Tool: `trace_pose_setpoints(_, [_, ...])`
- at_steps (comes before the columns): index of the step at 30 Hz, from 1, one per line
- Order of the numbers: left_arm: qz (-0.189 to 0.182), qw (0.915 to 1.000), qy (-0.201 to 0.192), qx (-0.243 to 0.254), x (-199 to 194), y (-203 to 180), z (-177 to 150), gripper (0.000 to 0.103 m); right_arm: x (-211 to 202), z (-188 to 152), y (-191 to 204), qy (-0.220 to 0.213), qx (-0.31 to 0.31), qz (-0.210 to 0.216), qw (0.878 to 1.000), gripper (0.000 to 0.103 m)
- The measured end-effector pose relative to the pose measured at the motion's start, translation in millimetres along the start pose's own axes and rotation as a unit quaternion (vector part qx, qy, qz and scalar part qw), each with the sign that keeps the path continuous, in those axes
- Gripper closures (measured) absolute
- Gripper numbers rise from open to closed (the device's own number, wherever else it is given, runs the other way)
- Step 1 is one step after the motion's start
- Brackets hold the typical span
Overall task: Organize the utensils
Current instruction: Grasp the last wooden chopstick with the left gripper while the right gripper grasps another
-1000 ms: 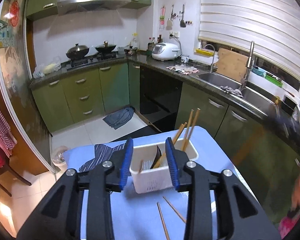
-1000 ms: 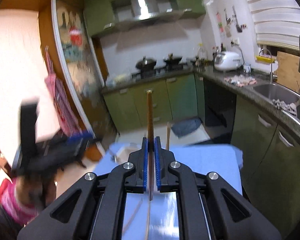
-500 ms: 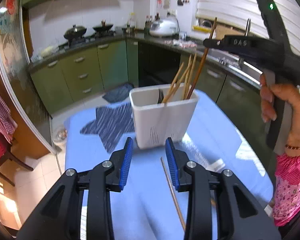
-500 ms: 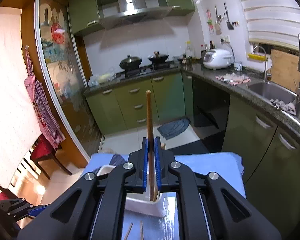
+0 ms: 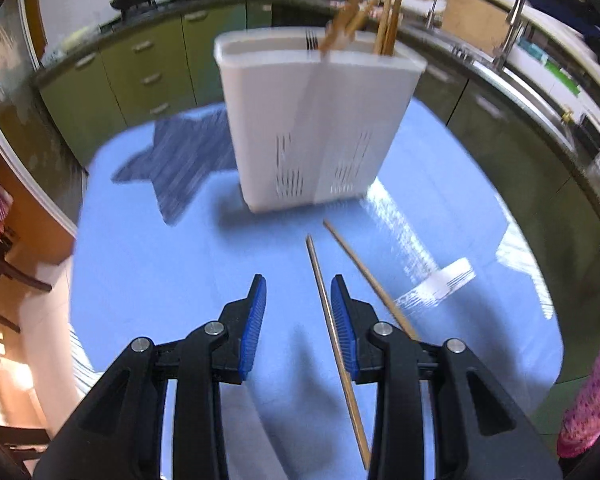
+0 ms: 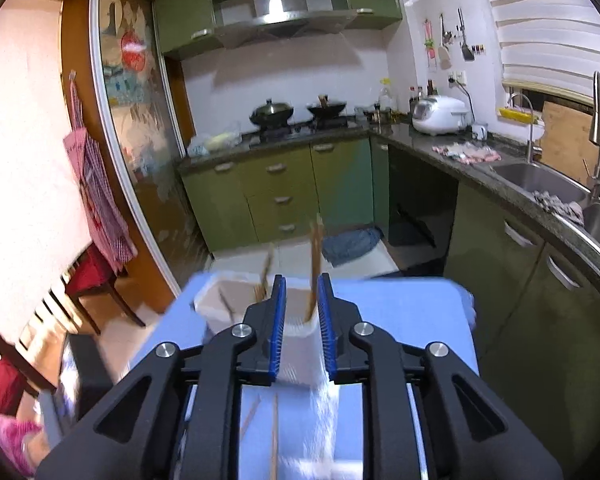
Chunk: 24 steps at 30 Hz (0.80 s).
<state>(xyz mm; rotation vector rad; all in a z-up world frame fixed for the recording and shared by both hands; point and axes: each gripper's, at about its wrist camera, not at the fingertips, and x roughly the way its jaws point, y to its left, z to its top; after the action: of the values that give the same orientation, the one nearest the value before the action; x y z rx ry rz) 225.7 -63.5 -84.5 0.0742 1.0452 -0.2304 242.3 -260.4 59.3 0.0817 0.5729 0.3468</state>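
Observation:
A white utensil holder [image 5: 316,128] stands on the blue table [image 5: 148,272] with several wooden chopsticks [image 5: 384,4] and a fork upright in it. Two loose chopsticks lie in front of it: one [image 5: 324,304] runs between the jaws of my left gripper [image 5: 298,292], close to the right finger; the other [image 5: 364,272] lies just right of it. My left gripper is open, low over the table. My right gripper [image 6: 302,292] is open and empty above the holder [image 6: 236,308], with a chopstick [image 6: 314,264] standing in the holder beyond its jaws.
A dark blue star-shaped cloth [image 5: 184,164] lies left of the holder. Green kitchen cabinets [image 6: 276,196] and a counter with a sink [image 6: 540,180] surround the table. A red chair [image 6: 96,272] stands at the left. Two loose chopsticks [image 6: 274,436] show below the right gripper.
My right gripper opened and let go of the chopstick, which now stands in the holder. My left gripper dropped toward the table, over the loose chopsticks.

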Motion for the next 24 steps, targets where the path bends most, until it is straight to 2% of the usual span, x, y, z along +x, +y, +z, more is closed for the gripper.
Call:
trace_pose_setpoints(3, [0.000,0.9998,0.022,-0.002,21.2,-4.7,-2.9,0.071,-7.2,-32.6,-13.3,0.020,0.008,-0.007,1.000,0.076])
trace_pose_setpoints(9, [0.014,0.9981,0.059,-0.008,52.3,-13.0,-7.0,0.071,-6.9,-94.2,-37.8,0.064,0.032,-0.020,0.997,0.076])
trace_pose_setpoints(13, [0.021,0.9965,0.078,-0.021,66.5,-13.7,-9.1,0.072,-3.0,-119.2,-46.5,0.084,0.044,-0.017,0.995,0.076])
trace_pose_setpoints(15, [0.022,0.9960,0.084,-0.022,70.8,-15.6,-10.1,0.078,0.8,-125.0,-48.6,0.093,0.047,-0.014,0.994,0.076])
trace_pose_setpoints(21, [0.031,0.9957,0.085,-0.019,70.5,-25.0,-14.7,0.078,10.8,-135.1,-49.4,0.111,0.052,-0.002,0.992,0.076])
trace_pose_setpoints(24, [0.034,0.9955,0.087,-0.017,69.9,-28.4,-15.8,0.087,13.0,-135.2,-47.2,0.113,0.054,0.001,0.992,0.076])
